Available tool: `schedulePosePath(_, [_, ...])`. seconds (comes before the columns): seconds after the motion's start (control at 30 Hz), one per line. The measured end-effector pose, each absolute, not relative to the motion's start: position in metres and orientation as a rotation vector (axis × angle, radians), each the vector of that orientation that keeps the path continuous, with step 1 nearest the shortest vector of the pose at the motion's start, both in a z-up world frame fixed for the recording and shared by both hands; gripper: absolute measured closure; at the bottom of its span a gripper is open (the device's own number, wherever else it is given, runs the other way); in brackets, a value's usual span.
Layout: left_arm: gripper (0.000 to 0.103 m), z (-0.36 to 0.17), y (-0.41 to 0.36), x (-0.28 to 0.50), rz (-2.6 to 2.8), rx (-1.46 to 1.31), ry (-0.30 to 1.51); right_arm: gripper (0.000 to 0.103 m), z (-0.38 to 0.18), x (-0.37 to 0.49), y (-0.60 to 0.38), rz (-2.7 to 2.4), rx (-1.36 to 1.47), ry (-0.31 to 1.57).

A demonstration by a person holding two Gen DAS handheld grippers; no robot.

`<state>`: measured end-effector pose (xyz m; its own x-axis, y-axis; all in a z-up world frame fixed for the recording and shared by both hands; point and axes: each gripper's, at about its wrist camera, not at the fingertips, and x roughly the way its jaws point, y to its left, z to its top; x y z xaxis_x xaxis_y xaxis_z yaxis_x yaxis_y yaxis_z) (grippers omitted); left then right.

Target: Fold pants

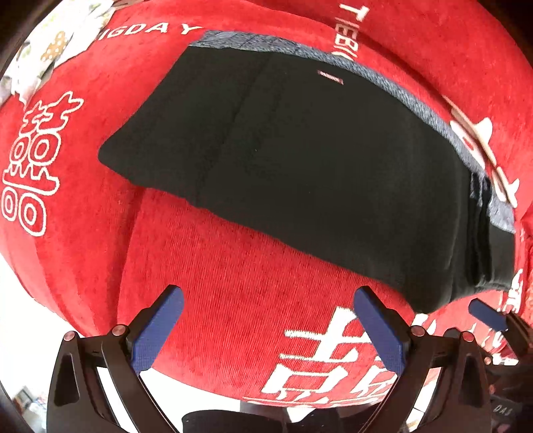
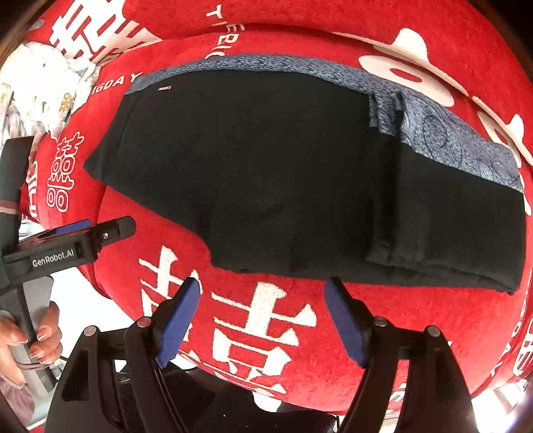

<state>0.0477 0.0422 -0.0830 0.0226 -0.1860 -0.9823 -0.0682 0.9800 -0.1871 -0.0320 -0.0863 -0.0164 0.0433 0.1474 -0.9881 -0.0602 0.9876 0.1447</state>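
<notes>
Pants (image 2: 283,173) lie folded compact ahead of your claws; left claw (image 1: 269,329) and right claw (image 2: 263,319) gape wide, empty, little left.

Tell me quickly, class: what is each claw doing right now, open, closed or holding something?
Left claw: open, holding nothing, above the red blanket.
Right claw: open, holding nothing; the black pants lie folded beyond it.

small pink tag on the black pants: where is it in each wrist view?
Left wrist: pink tag sits upper centre-right, on the black pants just below the blue-grey fabric.
Right wrist: pink tag sits upper left, at the pants' top corner.
Shared landmark: white "IGDAY" lettering on the red blanket.
</notes>
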Motion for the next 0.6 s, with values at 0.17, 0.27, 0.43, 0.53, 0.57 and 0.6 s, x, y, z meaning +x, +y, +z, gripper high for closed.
schedulePosePath(0.17, [0.001, -0.09, 0.072, 0.055, -0.107, -0.306, 1.545, 0.006, -0.016, -0.029, -0.075, 0.178, 0.038, 1.506])
schedulePosePath(0.27, [0.001, -0.093, 0.089, 0.06, -0.101, -0.342, 1.546, 0.0, -0.016, -0.026, -0.069, 0.193, 0.032, 1.498])
schedulePosePath(0.43, [0.001, -0.102, 0.119, 0.07, -0.08, -0.388, 1.548, 0.0, -0.017, -0.02, -0.06, 0.203, 0.011, 1.519])
schedulePosePath(0.53, [0.001, -0.109, 0.135, 0.076, -0.062, -0.408, 1.547, 0.0, -0.018, -0.017, -0.057, 0.2, 0.006, 1.53])
schedulePosePath(0.57, [0.001, -0.111, 0.141, 0.079, -0.052, -0.408, 1.547, 0.0, -0.02, -0.016, -0.057, 0.195, 0.006, 1.537])
schedulePosePath(0.6, [0.001, -0.116, 0.14, 0.086, -0.04, -0.401, 1.551, 0.0, -0.02, -0.014, -0.057, 0.191, 0.006, 1.54])
